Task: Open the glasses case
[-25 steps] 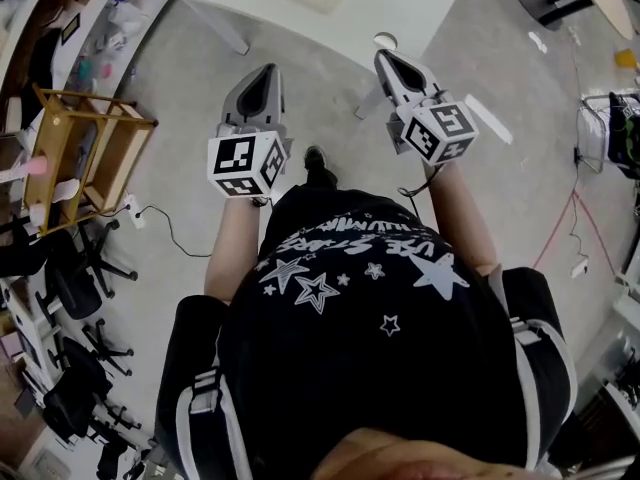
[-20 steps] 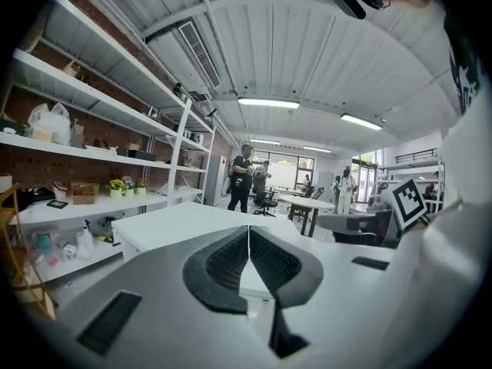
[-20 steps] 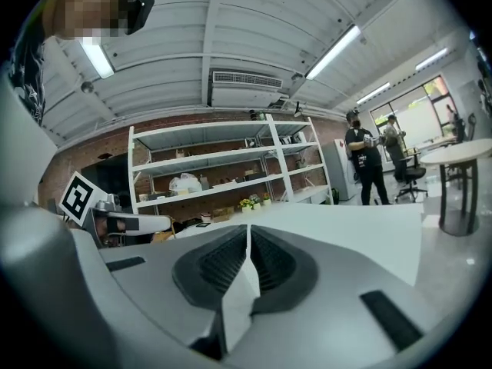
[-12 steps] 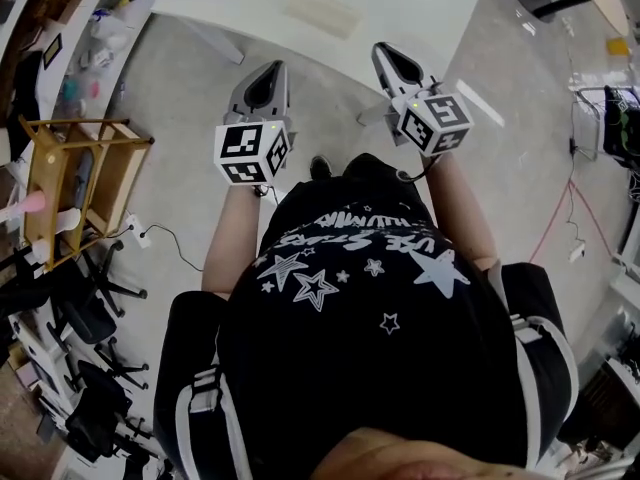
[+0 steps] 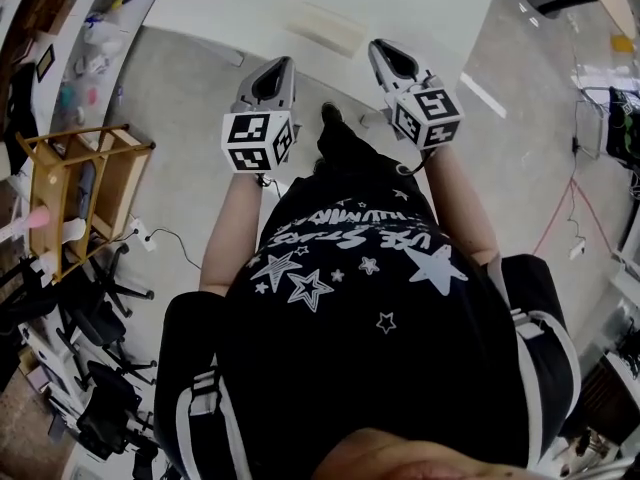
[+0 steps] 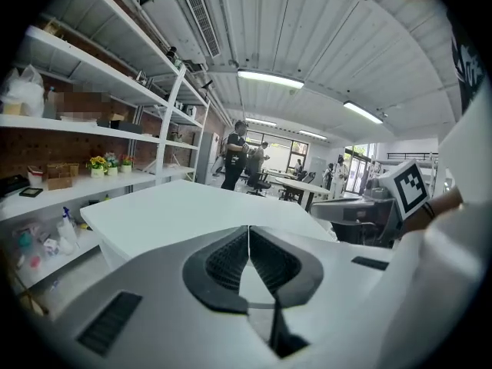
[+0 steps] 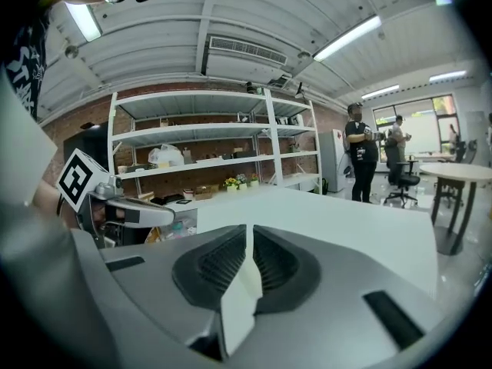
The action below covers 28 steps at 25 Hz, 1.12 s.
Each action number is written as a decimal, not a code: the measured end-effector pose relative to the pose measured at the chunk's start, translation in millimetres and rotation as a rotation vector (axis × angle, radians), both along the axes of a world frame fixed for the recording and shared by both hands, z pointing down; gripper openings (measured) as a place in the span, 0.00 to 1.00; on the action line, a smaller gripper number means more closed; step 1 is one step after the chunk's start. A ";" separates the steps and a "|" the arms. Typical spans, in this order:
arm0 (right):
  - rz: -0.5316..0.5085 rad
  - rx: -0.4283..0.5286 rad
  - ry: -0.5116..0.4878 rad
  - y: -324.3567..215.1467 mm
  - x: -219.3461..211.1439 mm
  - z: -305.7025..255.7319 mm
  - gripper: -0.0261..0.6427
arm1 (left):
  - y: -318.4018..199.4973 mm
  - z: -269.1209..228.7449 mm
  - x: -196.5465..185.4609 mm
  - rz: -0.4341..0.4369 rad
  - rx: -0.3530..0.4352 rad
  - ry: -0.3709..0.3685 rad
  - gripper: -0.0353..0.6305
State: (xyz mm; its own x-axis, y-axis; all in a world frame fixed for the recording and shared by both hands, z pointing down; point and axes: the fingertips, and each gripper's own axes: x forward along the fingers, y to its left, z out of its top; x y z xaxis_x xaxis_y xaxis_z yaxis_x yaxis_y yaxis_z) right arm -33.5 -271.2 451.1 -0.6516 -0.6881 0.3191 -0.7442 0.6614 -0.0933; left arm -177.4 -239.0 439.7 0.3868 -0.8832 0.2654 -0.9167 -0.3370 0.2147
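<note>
- white desk (image 5: 420,8) fills top of frame, its near edge facing person: work surface for task.
- person in black starred shirt (image 5: 370,308) stands short of desk, forearms raised so both tools point at it.
- left tool (image 5: 279,66), upper centre-left: jaws pressed together, nothing between.
- right tool (image 5: 381,50), upper centre-right: also closed, empty. Probably carried shut for approach.
- glasses case (image 5: 327,26): likely pale flat oblong on desk, upper centre, beyond tool tips and apart from both. Untouched. Too small to tell whether lid is closed.

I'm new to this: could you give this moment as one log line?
left gripper: shut, empty | right gripper: shut, empty | white table: ahead | pale case on it: untouched
</note>
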 end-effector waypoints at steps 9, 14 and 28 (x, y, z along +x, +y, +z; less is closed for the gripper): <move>-0.092 -0.090 0.086 -46.8 -20.4 36.0 0.20 | -56.6 48.5 3.9 0.033 -0.142 -0.073 0.07; -0.205 -0.097 0.201 -50.3 -32.8 60.4 0.29 | -75.9 71.2 5.5 0.042 -0.223 -0.102 0.07; -0.336 -0.135 0.353 -55.2 -45.5 105.0 0.42 | -104.8 119.4 11.6 0.081 -0.397 -0.156 0.07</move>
